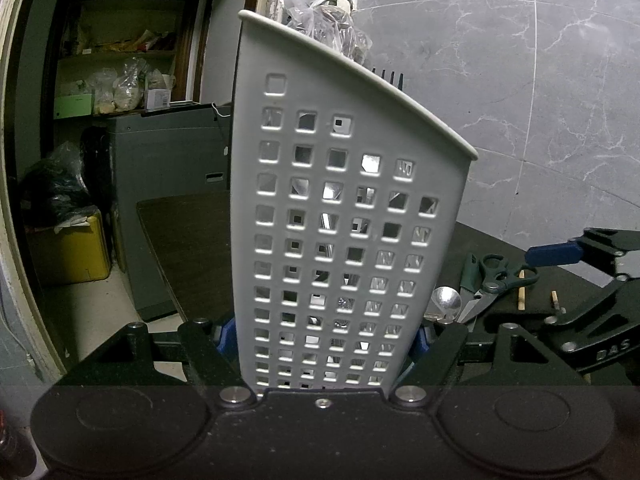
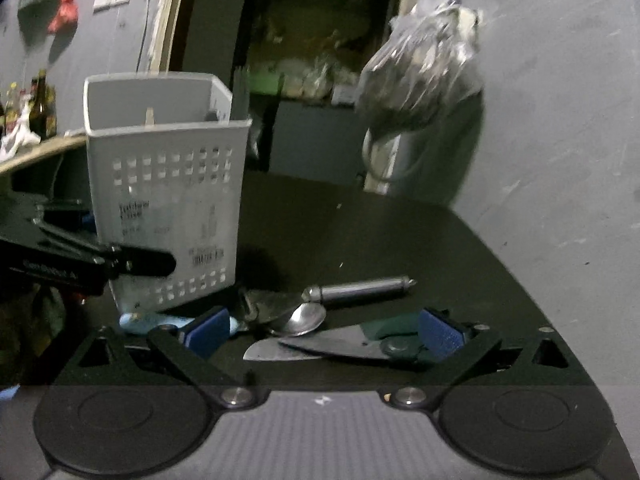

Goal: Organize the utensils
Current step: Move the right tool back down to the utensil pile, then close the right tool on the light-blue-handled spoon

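Observation:
A white perforated utensil holder (image 1: 344, 208) stands upright on the dark table (image 2: 360, 220), and my left gripper (image 1: 322, 340) is shut on its lower sides with both blue pads. Black fork tines (image 1: 388, 76) poke above its rim. In the right wrist view the holder (image 2: 168, 184) is at the left with the left gripper (image 2: 132, 264) beside it. My right gripper (image 2: 324, 332) hangs open low over the table. Green-handled scissors (image 2: 320, 346) lie between its blue pads (image 2: 440, 336), untouched. Just beyond are a metal spoon (image 2: 308, 318) and a steel-handled tool (image 2: 360, 290).
A light blue item (image 2: 140, 322) lies at the holder's foot. Wooden sticks (image 1: 521, 292) lie right of the scissors (image 1: 496, 280). A clear plastic bag (image 2: 420, 80) hangs on the grey wall. Behind stand a doorway with shelves, and bottles (image 2: 40, 108) at far left.

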Demonstrator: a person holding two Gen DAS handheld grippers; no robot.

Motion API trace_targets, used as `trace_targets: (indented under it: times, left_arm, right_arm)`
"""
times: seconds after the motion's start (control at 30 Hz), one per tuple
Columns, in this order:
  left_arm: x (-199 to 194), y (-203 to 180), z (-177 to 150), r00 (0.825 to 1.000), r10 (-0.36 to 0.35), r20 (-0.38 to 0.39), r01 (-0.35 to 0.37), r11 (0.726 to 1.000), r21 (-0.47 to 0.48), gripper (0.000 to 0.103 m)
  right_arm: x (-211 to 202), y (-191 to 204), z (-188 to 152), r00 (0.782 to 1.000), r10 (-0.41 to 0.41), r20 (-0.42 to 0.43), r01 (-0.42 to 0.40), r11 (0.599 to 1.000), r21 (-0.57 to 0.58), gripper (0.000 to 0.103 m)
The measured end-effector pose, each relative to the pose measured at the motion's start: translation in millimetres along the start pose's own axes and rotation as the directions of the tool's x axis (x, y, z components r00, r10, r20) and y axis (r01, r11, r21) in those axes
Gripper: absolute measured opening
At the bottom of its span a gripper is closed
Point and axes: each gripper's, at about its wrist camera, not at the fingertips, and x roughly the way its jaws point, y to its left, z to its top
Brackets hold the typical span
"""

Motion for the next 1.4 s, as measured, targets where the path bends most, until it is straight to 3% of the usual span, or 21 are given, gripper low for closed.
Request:
trace_targets:
  times: [0.47,0.8,1.0,1.1,1.17,1.4]
  left_arm:
    - [0,0,0,1.000,0.001,0.000,-0.001,1.000,0.001,0.077]
    - [0,0,0,1.000,0.001,-0.001,-0.001,1.000,0.000,0.077]
    - [0,0,0,1.000,0.001,0.000,-0.001,1.000,0.000,0.077]
    - [0,0,0,1.000,0.000,0.000,0.000,1.000,0.000,0.077]
    - [0,0,0,1.000,0.001,0.000,-0.001,1.000,0.000,0.077]
    - [0,0,0,1.000,0.000,0.000,0.000,1.000,0.000,0.077]
  right_arm:
    - [39,1,8,0.996,0.043,-0.081,-0.049,0.997,-0.065,0.102]
    - [58,-5,14,0.989,0.110,-0.102,-0.115,0.993,-0.042,0.089]
    - [62,-17,12,0.975,0.190,-0.116,-0.185,0.981,0.058,0.080]
    - [62,-22,11,0.971,0.213,-0.109,-0.205,0.975,0.081,0.069]
    - [62,-24,11,0.966,0.232,-0.114,-0.223,0.971,0.089,0.049]
    - [57,-30,6,0.961,0.253,-0.112,-0.239,0.963,0.126,0.040]
